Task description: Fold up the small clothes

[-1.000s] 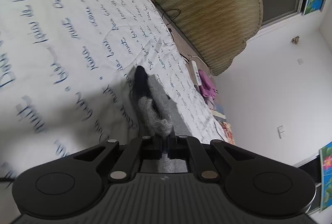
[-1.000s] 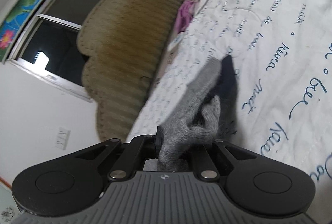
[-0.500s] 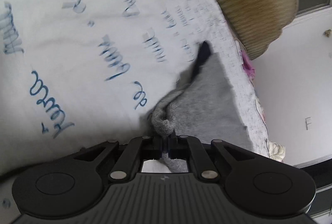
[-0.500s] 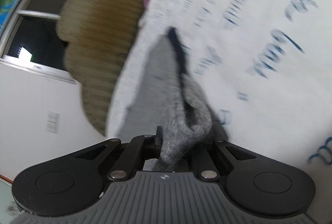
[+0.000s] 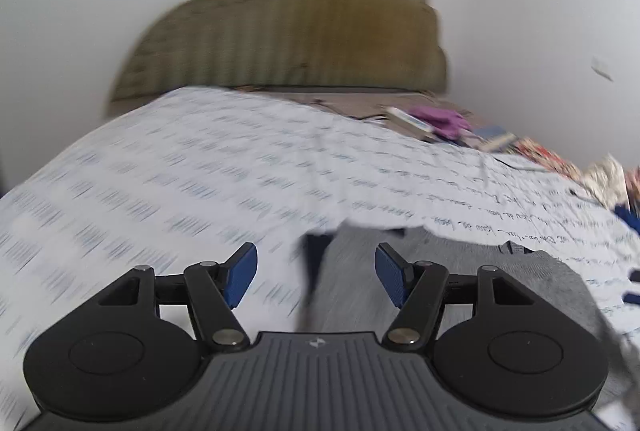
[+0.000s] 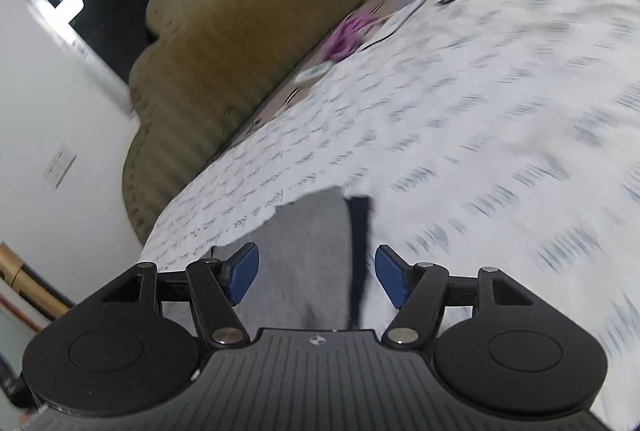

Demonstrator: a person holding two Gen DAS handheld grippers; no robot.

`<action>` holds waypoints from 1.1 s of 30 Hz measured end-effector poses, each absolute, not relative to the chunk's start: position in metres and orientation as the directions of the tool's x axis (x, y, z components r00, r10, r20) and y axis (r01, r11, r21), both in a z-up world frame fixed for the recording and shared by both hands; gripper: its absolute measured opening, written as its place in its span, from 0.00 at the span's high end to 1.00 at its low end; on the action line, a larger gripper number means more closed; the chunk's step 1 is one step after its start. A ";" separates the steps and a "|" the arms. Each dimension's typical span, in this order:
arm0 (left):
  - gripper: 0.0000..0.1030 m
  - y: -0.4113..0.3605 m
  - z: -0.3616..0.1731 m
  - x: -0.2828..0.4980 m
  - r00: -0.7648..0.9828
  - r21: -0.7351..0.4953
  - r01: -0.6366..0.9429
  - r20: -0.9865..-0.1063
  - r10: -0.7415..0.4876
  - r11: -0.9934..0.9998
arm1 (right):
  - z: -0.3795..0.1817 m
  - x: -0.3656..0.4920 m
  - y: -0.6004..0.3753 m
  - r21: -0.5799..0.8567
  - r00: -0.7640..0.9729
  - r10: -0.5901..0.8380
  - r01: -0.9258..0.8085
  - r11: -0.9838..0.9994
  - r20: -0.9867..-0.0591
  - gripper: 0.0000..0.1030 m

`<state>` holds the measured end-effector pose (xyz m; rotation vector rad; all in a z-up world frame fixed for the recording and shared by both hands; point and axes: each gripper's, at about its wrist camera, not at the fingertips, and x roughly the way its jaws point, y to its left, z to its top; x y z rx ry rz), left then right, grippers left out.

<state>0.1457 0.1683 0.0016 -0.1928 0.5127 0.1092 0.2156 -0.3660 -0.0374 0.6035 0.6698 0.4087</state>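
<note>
Item: grey garment [image 5: 360, 287], small, knit-looking, with a dark navy edge band [image 5: 314, 255]; location: lying spread on the bed's white quilt [image 5: 200, 183] printed with blue script, directly ahead of both claws. In the left wrist view it runs from 6 o'clock under the tool out toward 3 o'clock; in the right wrist view the same grey garment [image 6: 304, 251] sits between 6 and 7 o'clock, its dark band [image 6: 360, 231] pointing toward 12. Left claw [image 5: 316, 275]: jaws spread wide, blue pads [image 5: 240, 277] bare, nothing between them. Right claw [image 6: 316, 275]: likewise parted and empty, blue pads [image 6: 390, 281] clear of the cloth. Both views are motion-blurred, so fine creases cannot be read. Step in hand, as judged: the garment appears laid out flat, and the next grasp for a fold needs choosing. Handling note: take one layer only at an edge or corner, both claws level with each other, lift low, carry the edge across so the borders meet, and set it down before letting go; soft knit is likely to bunch if dragged along the quilt. Containers: none visible in either view; no basket, box or drawer to report. Surroundings: olive scalloped headboard [image 5: 288, 31] at 12 o'clock, purple cloth [image 5: 444, 119] and loose clutter at the far bed edge around 2 o'clock, window [image 6: 100, 15] at 10 o'clock in the right view.
</note>
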 end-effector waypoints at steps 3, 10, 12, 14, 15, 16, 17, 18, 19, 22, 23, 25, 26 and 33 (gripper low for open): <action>0.37 0.150 -0.015 0.215 0.828 -0.086 -0.139 -0.557 0.068 0.986 | -0.042 0.270 -0.339 0.585 0.678 0.519 -0.159 0.795 -0.521 0.37; 0.72 0.111 -0.068 0.313 0.682 0.197 -0.106 -0.699 0.216 0.975 | -0.061 0.312 -0.268 0.468 0.620 0.512 -0.252 0.847 -0.594 0.29; 0.76 0.110 -0.077 0.314 0.685 0.218 -0.097 -0.693 0.224 0.971 | -0.072 0.312 -0.254 0.408 0.610 0.483 -0.270 0.872 -0.629 0.21; 0.90 0.108 -0.078 0.315 0.684 0.237 -0.072 -0.695 0.221 0.969 | -0.080 0.306 -0.249 0.358 0.634 0.481 -0.323 0.876 -0.605 0.18; 0.94 0.108 -0.078 0.315 0.680 0.241 -0.076 -0.697 0.226 0.968 | -0.082 0.301 -0.249 0.346 0.643 0.486 -0.342 0.874 -0.591 0.18; 0.95 0.110 -0.079 0.316 0.679 0.255 -0.084 -0.693 0.242 0.963 | -0.084 0.297 -0.248 0.337 0.657 0.484 -0.348 0.875 -0.578 0.17; 0.95 0.113 -0.079 0.315 0.681 0.268 -0.111 -0.681 0.270 0.957 | -0.085 0.294 -0.246 0.322 0.667 0.478 -0.353 0.878 -0.572 0.17; 0.96 0.118 -0.079 0.315 0.677 0.261 -0.123 -0.683 0.273 0.958 | -0.085 0.292 -0.244 0.300 0.673 0.470 -0.362 0.883 -0.571 0.17; 0.96 0.124 -0.079 0.317 0.669 0.241 -0.118 -0.697 0.256 0.963 | -0.085 0.290 -0.242 0.279 0.679 0.463 -0.370 0.886 -0.570 0.15; 0.96 0.122 -0.084 0.313 0.685 0.260 -0.121 -0.677 0.270 0.958 | -0.088 0.287 -0.238 0.251 0.693 0.459 -0.386 0.888 -0.556 0.10; 0.96 0.118 -0.085 0.312 0.688 0.272 -0.125 -0.670 0.281 0.954 | -0.088 0.287 -0.238 0.250 0.694 0.459 -0.387 0.888 -0.555 0.09; 0.96 0.114 -0.085 0.314 0.695 0.282 -0.135 -0.656 0.294 0.950 | -0.088 0.287 -0.238 0.256 0.694 0.463 -0.388 0.886 -0.551 0.08; 0.96 0.113 -0.086 0.313 0.699 0.286 -0.139 -0.650 0.298 0.948 | -0.088 0.288 -0.239 0.263 0.695 0.467 -0.386 0.884 -0.548 0.08; 0.96 0.110 -0.090 0.312 0.716 0.298 -0.151 -0.624 0.312 0.943 | -0.056 0.290 -0.248 0.291 0.766 0.367 -0.243 0.925 -0.528 0.18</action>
